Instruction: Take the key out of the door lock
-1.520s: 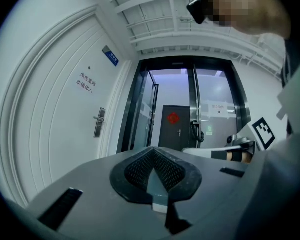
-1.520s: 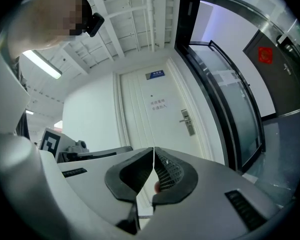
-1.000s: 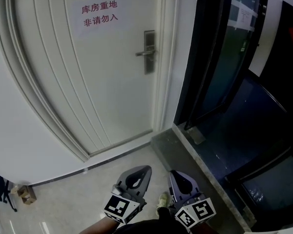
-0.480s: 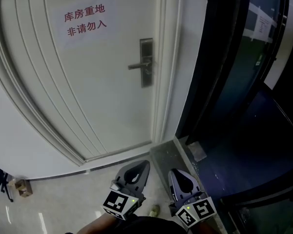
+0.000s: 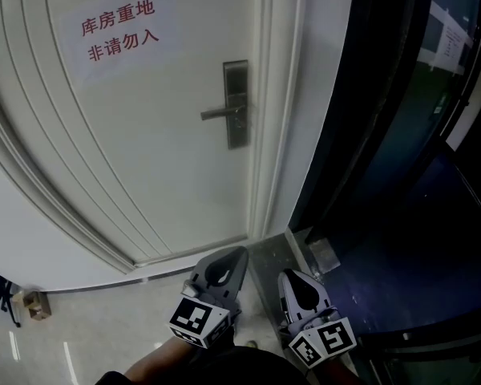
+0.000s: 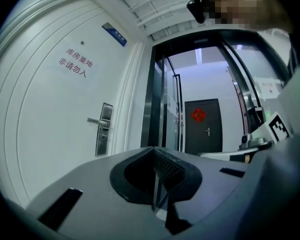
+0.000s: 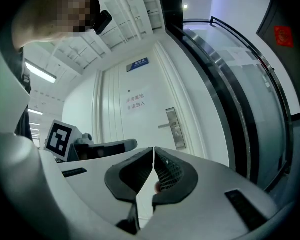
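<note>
A white door [image 5: 144,135] carries a steel lock plate [image 5: 236,103] with a lever handle [image 5: 218,114]. Something small sits at the keyhole [image 5: 238,123] below the lever, too small to make out as a key. The plate also shows in the left gripper view as lock plate [image 6: 104,129] and in the right gripper view as lock plate [image 7: 175,129]. My left gripper [image 5: 232,257] and right gripper [image 5: 293,283] hang low near the floor, far from the lock. Both are shut and hold nothing.
A paper notice [image 5: 116,30] with red print is stuck on the door. Dark glass panels [image 5: 401,135] stand to the right, past a stone threshold [image 5: 280,255]. A small box [image 5: 34,301] lies on the floor at left. A dark far door [image 6: 202,126] shows beyond.
The head view has shifted: the door and lock plate now sit lower and larger in frame. Both grippers stay low and shut, hardly moved.
</note>
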The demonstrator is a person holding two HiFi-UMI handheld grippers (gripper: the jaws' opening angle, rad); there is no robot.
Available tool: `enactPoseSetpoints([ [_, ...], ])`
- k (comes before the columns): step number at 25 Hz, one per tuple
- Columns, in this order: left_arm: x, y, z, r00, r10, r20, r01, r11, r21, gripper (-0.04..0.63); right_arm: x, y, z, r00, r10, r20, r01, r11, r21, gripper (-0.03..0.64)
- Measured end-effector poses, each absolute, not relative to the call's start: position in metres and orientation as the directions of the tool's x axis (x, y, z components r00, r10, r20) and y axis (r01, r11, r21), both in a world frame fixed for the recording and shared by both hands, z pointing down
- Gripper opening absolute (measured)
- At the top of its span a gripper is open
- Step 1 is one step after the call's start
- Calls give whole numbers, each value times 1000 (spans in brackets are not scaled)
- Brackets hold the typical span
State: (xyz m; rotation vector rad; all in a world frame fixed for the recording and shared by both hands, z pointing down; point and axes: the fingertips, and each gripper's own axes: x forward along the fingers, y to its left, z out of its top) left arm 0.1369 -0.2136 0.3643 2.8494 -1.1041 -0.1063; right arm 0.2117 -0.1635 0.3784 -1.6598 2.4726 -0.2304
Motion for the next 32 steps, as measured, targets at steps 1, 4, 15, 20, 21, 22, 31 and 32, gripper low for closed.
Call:
enactPoseSetpoints([
  [1,138,-223,365,737,-675,-35,-669,-736,103,5,212,-173,380,-375,-926,-41,-903,375,-210,17],
  [4,138,-256,368,735,-677,-33,-672,-734,100,5,208,-208,383,-381,-924,-39,-904,381,-193,17],
  [15,130,-373,376,736,-677,-19,-669,-731,132,5,194,-391,359,-381,-922,-74,-915,387,-111,19],
  [20,121,-412,384,736,-677,-10,-667,-728,161,5,187,-466,365,-363,-930,-49,-925,366,-101,91],
  [21,118,-418,385,735,-678,-7,-668,-725,165,5,187,-480,368,-355,-934,-41,-929,357,-94,99],
  [22,116,-425,387,733,-680,-4,-670,-723,168,5,187,-493,371,-347,-937,-34,-933,348,-88,108],
  [31,101,-460,402,723,-690,28,-682,-707,188,5,183,-581,391,-284,-959,27,-959,283,-35,191],
  [32,99,-462,403,722,-691,29,-683,-706,190,5,182,-586,393,-280,-959,35,-960,279,-32,197],
])
